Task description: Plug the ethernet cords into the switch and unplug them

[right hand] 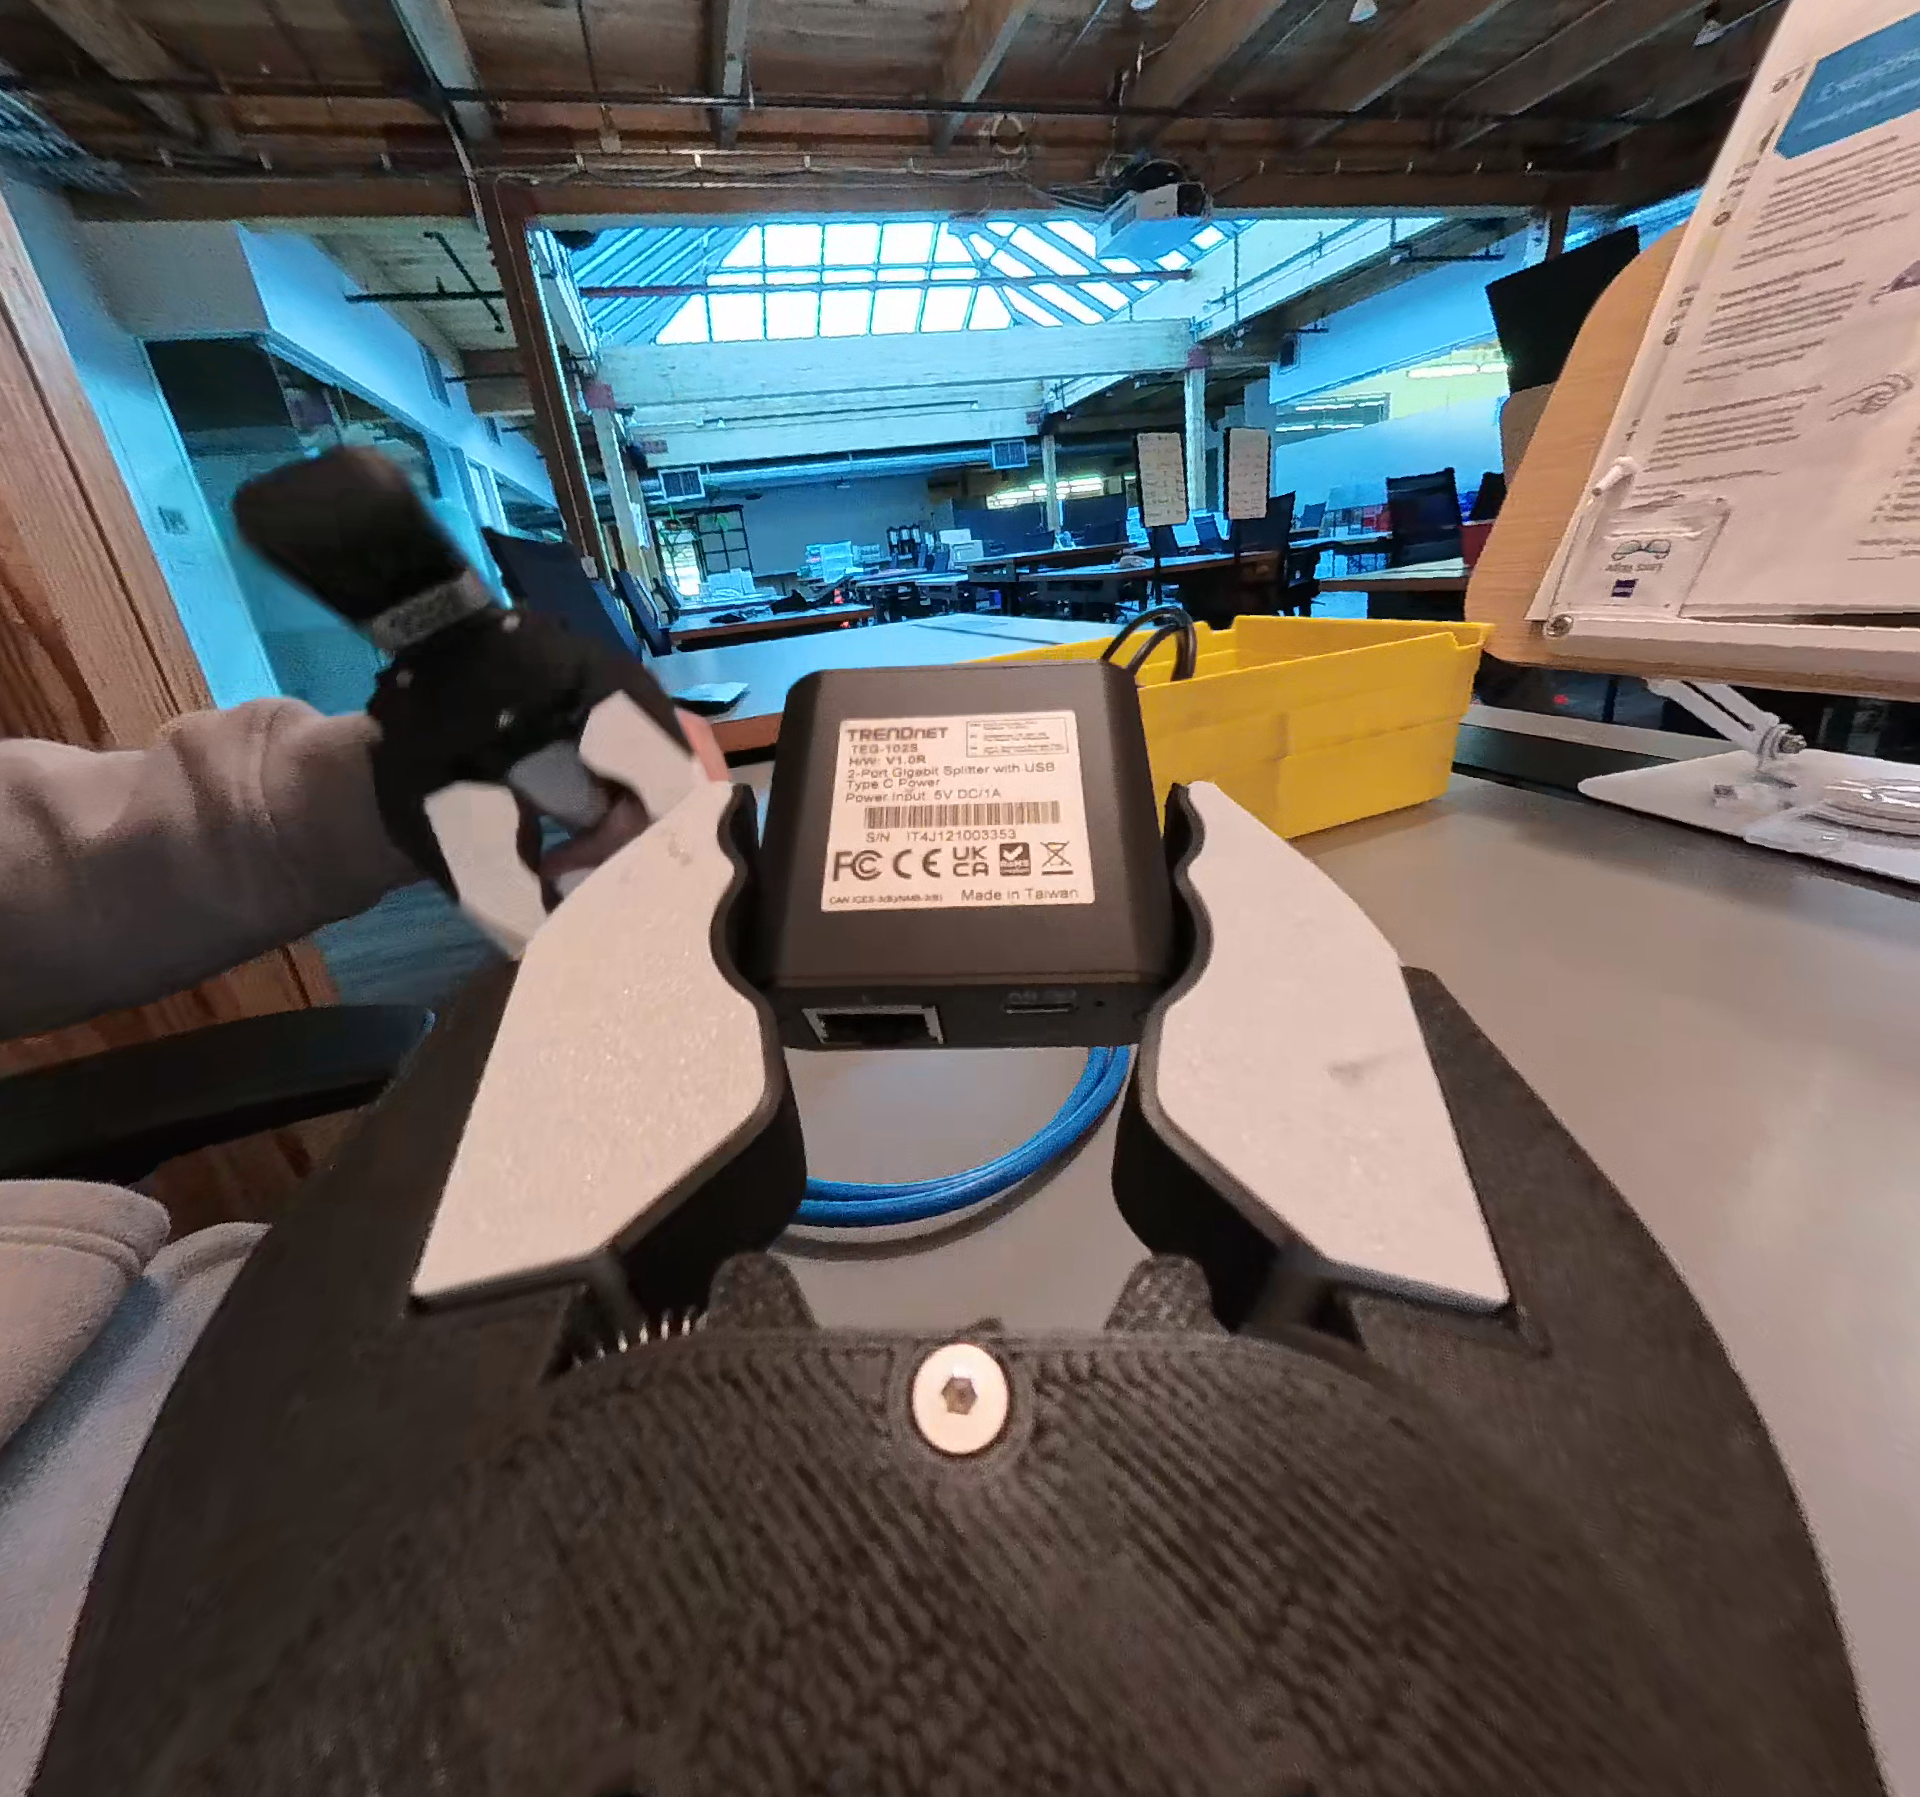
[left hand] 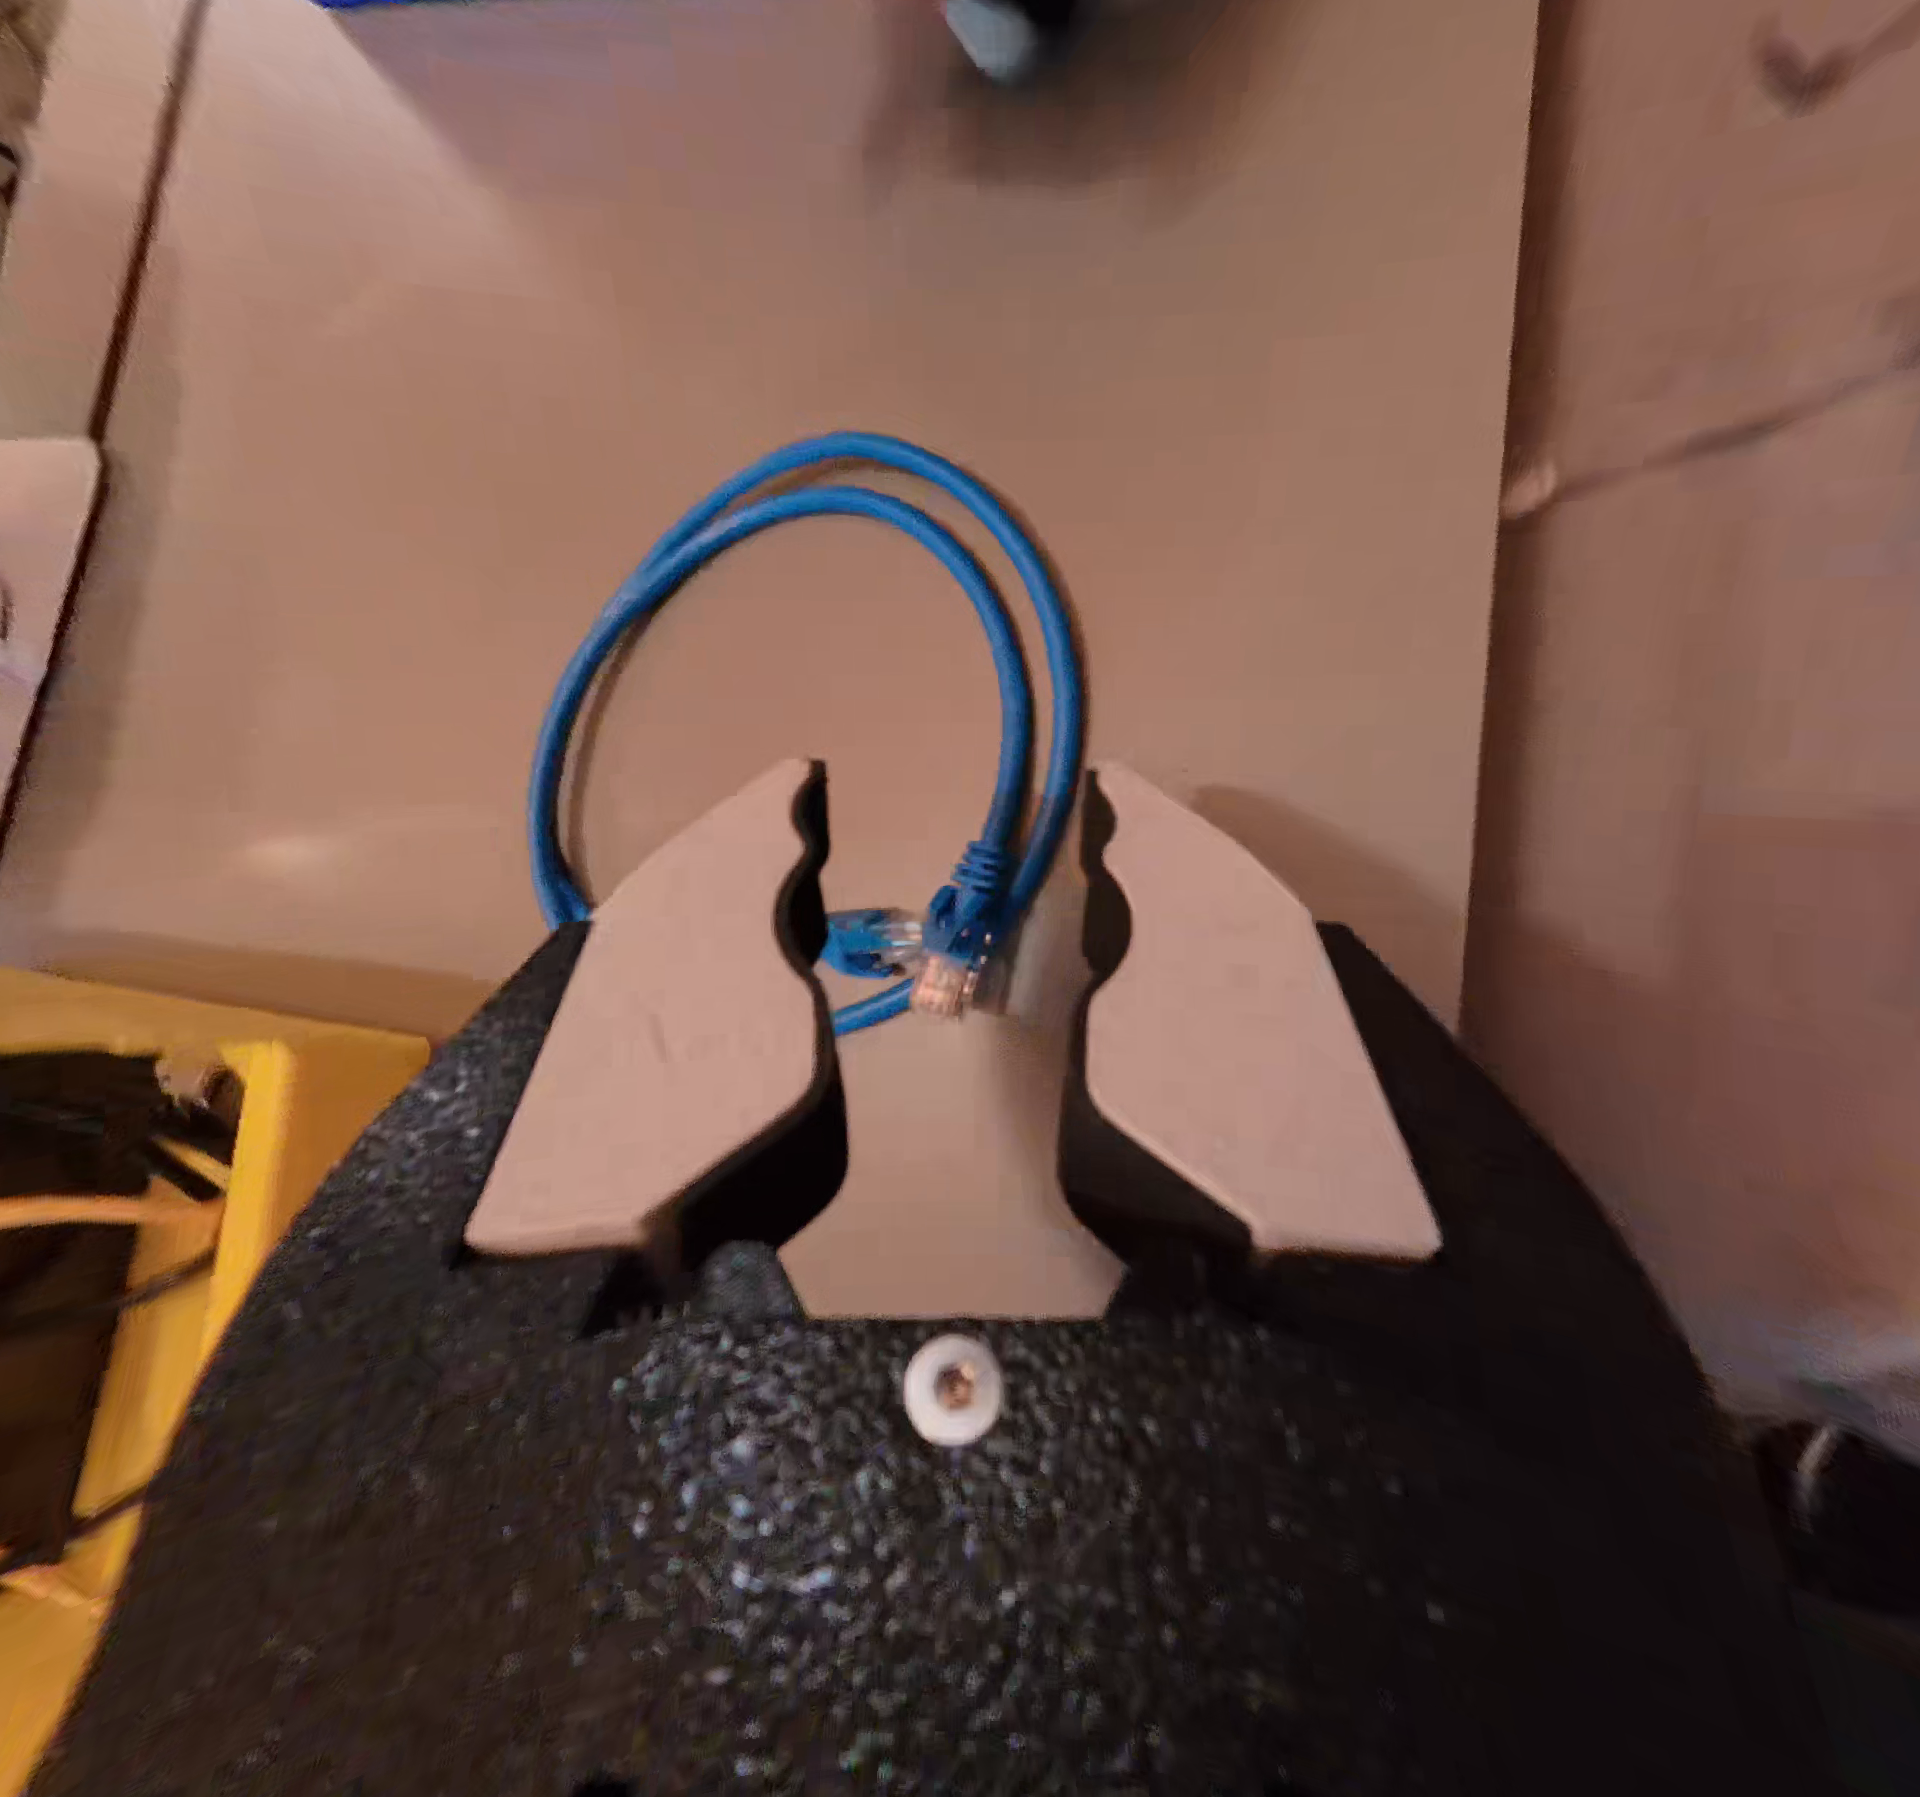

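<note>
Switch [right hand: 961, 843] between right tool [right hand: 961, 906] fingers, cord [right hand: 966, 1176] on table [right hand: 1662, 1020] beneath, bin [right hand: 1320, 708] behind

A smooth, plain grey tabletop [right hand: 1621, 1072] carries a coiled blue ethernet cord [left hand: 800, 667] with clear plugs lying flat near its edge. Farther back sit stacked yellow plastic bins [right hand: 1320, 708] and the white metal base of a document stand [right hand: 1683, 791].

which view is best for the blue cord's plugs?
Left wrist view: the blue ethernet cord lies coiled on the table, both plugs visible between the open left tool's fingers. Right wrist view shows only a stretch of cord under the switch, no plugs.
</note>
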Available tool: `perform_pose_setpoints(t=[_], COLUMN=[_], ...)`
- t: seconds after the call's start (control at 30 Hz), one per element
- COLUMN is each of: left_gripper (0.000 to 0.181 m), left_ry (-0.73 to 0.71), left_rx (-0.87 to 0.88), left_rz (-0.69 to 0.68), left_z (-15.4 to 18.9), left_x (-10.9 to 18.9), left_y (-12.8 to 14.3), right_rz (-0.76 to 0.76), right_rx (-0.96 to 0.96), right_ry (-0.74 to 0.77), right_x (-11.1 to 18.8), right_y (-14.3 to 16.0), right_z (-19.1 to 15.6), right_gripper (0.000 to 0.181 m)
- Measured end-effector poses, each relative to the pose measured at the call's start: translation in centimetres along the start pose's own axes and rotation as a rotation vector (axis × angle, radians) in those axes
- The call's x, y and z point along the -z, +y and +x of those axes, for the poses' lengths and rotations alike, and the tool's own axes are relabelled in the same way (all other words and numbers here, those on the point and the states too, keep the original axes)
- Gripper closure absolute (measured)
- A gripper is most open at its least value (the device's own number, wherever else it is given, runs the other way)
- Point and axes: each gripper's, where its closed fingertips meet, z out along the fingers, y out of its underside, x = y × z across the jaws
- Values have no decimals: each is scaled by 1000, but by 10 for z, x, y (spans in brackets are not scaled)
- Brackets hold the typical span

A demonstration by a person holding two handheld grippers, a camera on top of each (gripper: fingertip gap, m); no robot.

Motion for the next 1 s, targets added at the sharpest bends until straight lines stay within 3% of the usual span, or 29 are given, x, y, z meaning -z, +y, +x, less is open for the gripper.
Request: perform_pose_setpoints(t=[0.1,0.23,0.33,0.5,0.63,0.77,0.9,1.0], left_gripper=[126,145,157,167,165,157,159,163], left_ry=[-37,-33,86,163,160,170,102,174], left_rx=[136,114,124,85,101,96,109,220], left_rz=[89,-148,-225,-259,-165,-84,-127,-255], left_z=[-23,-33,-12,9,16,22,7,17], left_x=[30,34,15,-18,-42,-46,-33,-29], left_y=[-1,51,61,47,17,-2,4,20], right_rz=[3,17,15,18,17,19,18,17], right_rx=[-17,-49,-52,-50,-48,-49,-49,-53], right_ry=[-26,-53,-70,-80,-83,-86,-106,-123], right_x=[0,2,2,2,2,3,3,3], right_y=[0,-2,-2,-2,-2,-3,-2,-3], right_z=[-1,-1,-3,-4,-5,-5,-7,-9], right_gripper=[105,105,105,106,105,106,106,106])
